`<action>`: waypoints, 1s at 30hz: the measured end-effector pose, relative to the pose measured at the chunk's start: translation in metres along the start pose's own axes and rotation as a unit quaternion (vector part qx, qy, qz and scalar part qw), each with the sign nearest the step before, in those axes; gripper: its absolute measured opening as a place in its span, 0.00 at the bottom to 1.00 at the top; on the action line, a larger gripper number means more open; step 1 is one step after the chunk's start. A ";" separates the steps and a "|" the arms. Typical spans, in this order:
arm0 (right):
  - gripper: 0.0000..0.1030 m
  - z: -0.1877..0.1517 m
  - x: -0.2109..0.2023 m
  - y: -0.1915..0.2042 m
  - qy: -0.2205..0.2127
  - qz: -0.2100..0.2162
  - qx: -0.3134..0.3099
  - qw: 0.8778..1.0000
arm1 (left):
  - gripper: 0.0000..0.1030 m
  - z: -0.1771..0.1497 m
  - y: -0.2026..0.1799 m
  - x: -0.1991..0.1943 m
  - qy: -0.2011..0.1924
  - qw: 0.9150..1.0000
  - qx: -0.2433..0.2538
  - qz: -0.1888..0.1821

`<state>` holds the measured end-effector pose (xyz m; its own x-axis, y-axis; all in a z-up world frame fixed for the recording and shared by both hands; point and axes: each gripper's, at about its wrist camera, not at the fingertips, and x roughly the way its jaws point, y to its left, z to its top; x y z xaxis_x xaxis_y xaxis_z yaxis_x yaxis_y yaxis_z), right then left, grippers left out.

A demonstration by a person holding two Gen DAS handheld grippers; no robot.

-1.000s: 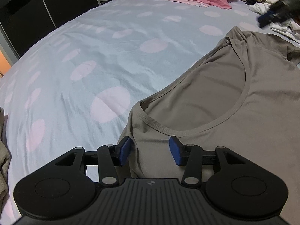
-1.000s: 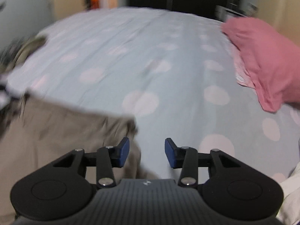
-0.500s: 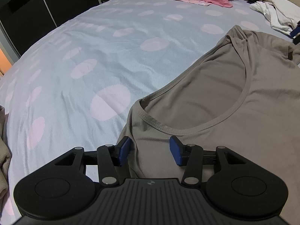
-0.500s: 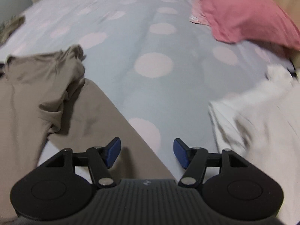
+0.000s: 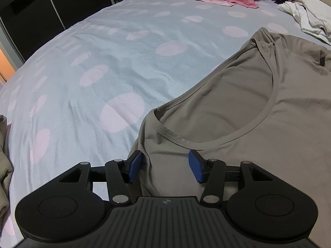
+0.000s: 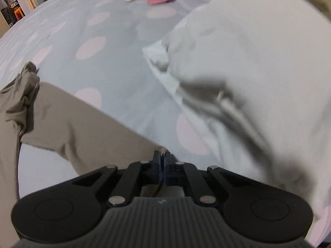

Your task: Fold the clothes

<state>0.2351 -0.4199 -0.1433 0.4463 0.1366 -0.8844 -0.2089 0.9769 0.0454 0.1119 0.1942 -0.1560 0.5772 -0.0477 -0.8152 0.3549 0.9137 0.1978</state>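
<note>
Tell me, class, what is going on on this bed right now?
A person with a gripper in each hand is laying out a taupe T-shirt on the spotted bedsheet for folding. The right gripper has just snapped shut on the shirt's edge. The left gripper is open, straddling fabric below the neckline. White clothes lie beside it.

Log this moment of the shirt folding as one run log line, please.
stage: gripping shirt to fold | left gripper: open over taupe t-shirt shoulder | right gripper: just closed, pinching shirt edge | white clothes: beside it

the white garment [image 6: 248,72] is smeared by blur, and the taupe shirt [image 5: 258,124] runs off frame.
</note>
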 end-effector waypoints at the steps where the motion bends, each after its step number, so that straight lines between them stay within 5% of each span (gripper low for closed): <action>1: 0.03 0.004 -0.007 -0.002 -0.011 -0.011 -0.002 1.000 | 0.47 0.000 0.001 0.000 0.000 1.000 -0.001 -0.001; 5: 0.02 0.018 -0.044 -0.014 -0.040 -0.084 -0.013 0.996 | 0.47 -0.001 0.003 0.000 -0.003 1.000 -0.002 -0.004; 11: 0.03 0.021 -0.047 -0.014 -0.014 -0.102 -0.016 0.995 | 0.47 -0.002 0.004 -0.001 -0.006 1.000 -0.009 -0.008; 15: 0.21 0.008 -0.037 0.015 0.059 -0.133 -0.099 0.984 | 0.47 0.000 0.009 -0.004 -0.006 1.000 -0.018 -0.014; 16: 0.29 0.008 -0.039 0.024 0.056 -0.146 -0.116 0.981 | 0.47 0.000 0.010 -0.006 -0.006 1.000 -0.017 -0.014; 19: 0.33 0.017 -0.052 0.053 0.027 -0.148 -0.156 0.976 | 0.47 -0.002 0.020 -0.014 -0.018 0.999 -0.029 -0.013; 23: 0.51 0.040 -0.068 0.096 -0.050 -0.076 -0.183 0.979 | 0.47 -0.005 0.038 -0.023 -0.034 0.997 -0.061 -0.016; 30: 0.43 0.109 -0.016 0.191 -0.112 0.113 -0.222 0.962 | 0.46 -0.002 0.044 -0.012 -0.035 0.997 -0.055 -0.027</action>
<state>0.2825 -0.2178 -0.0696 0.5107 0.4183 -0.7511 -0.6520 0.7579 -0.0212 0.1189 0.2363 -0.1383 0.6113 -0.1228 -0.7818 0.3063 0.9476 0.0907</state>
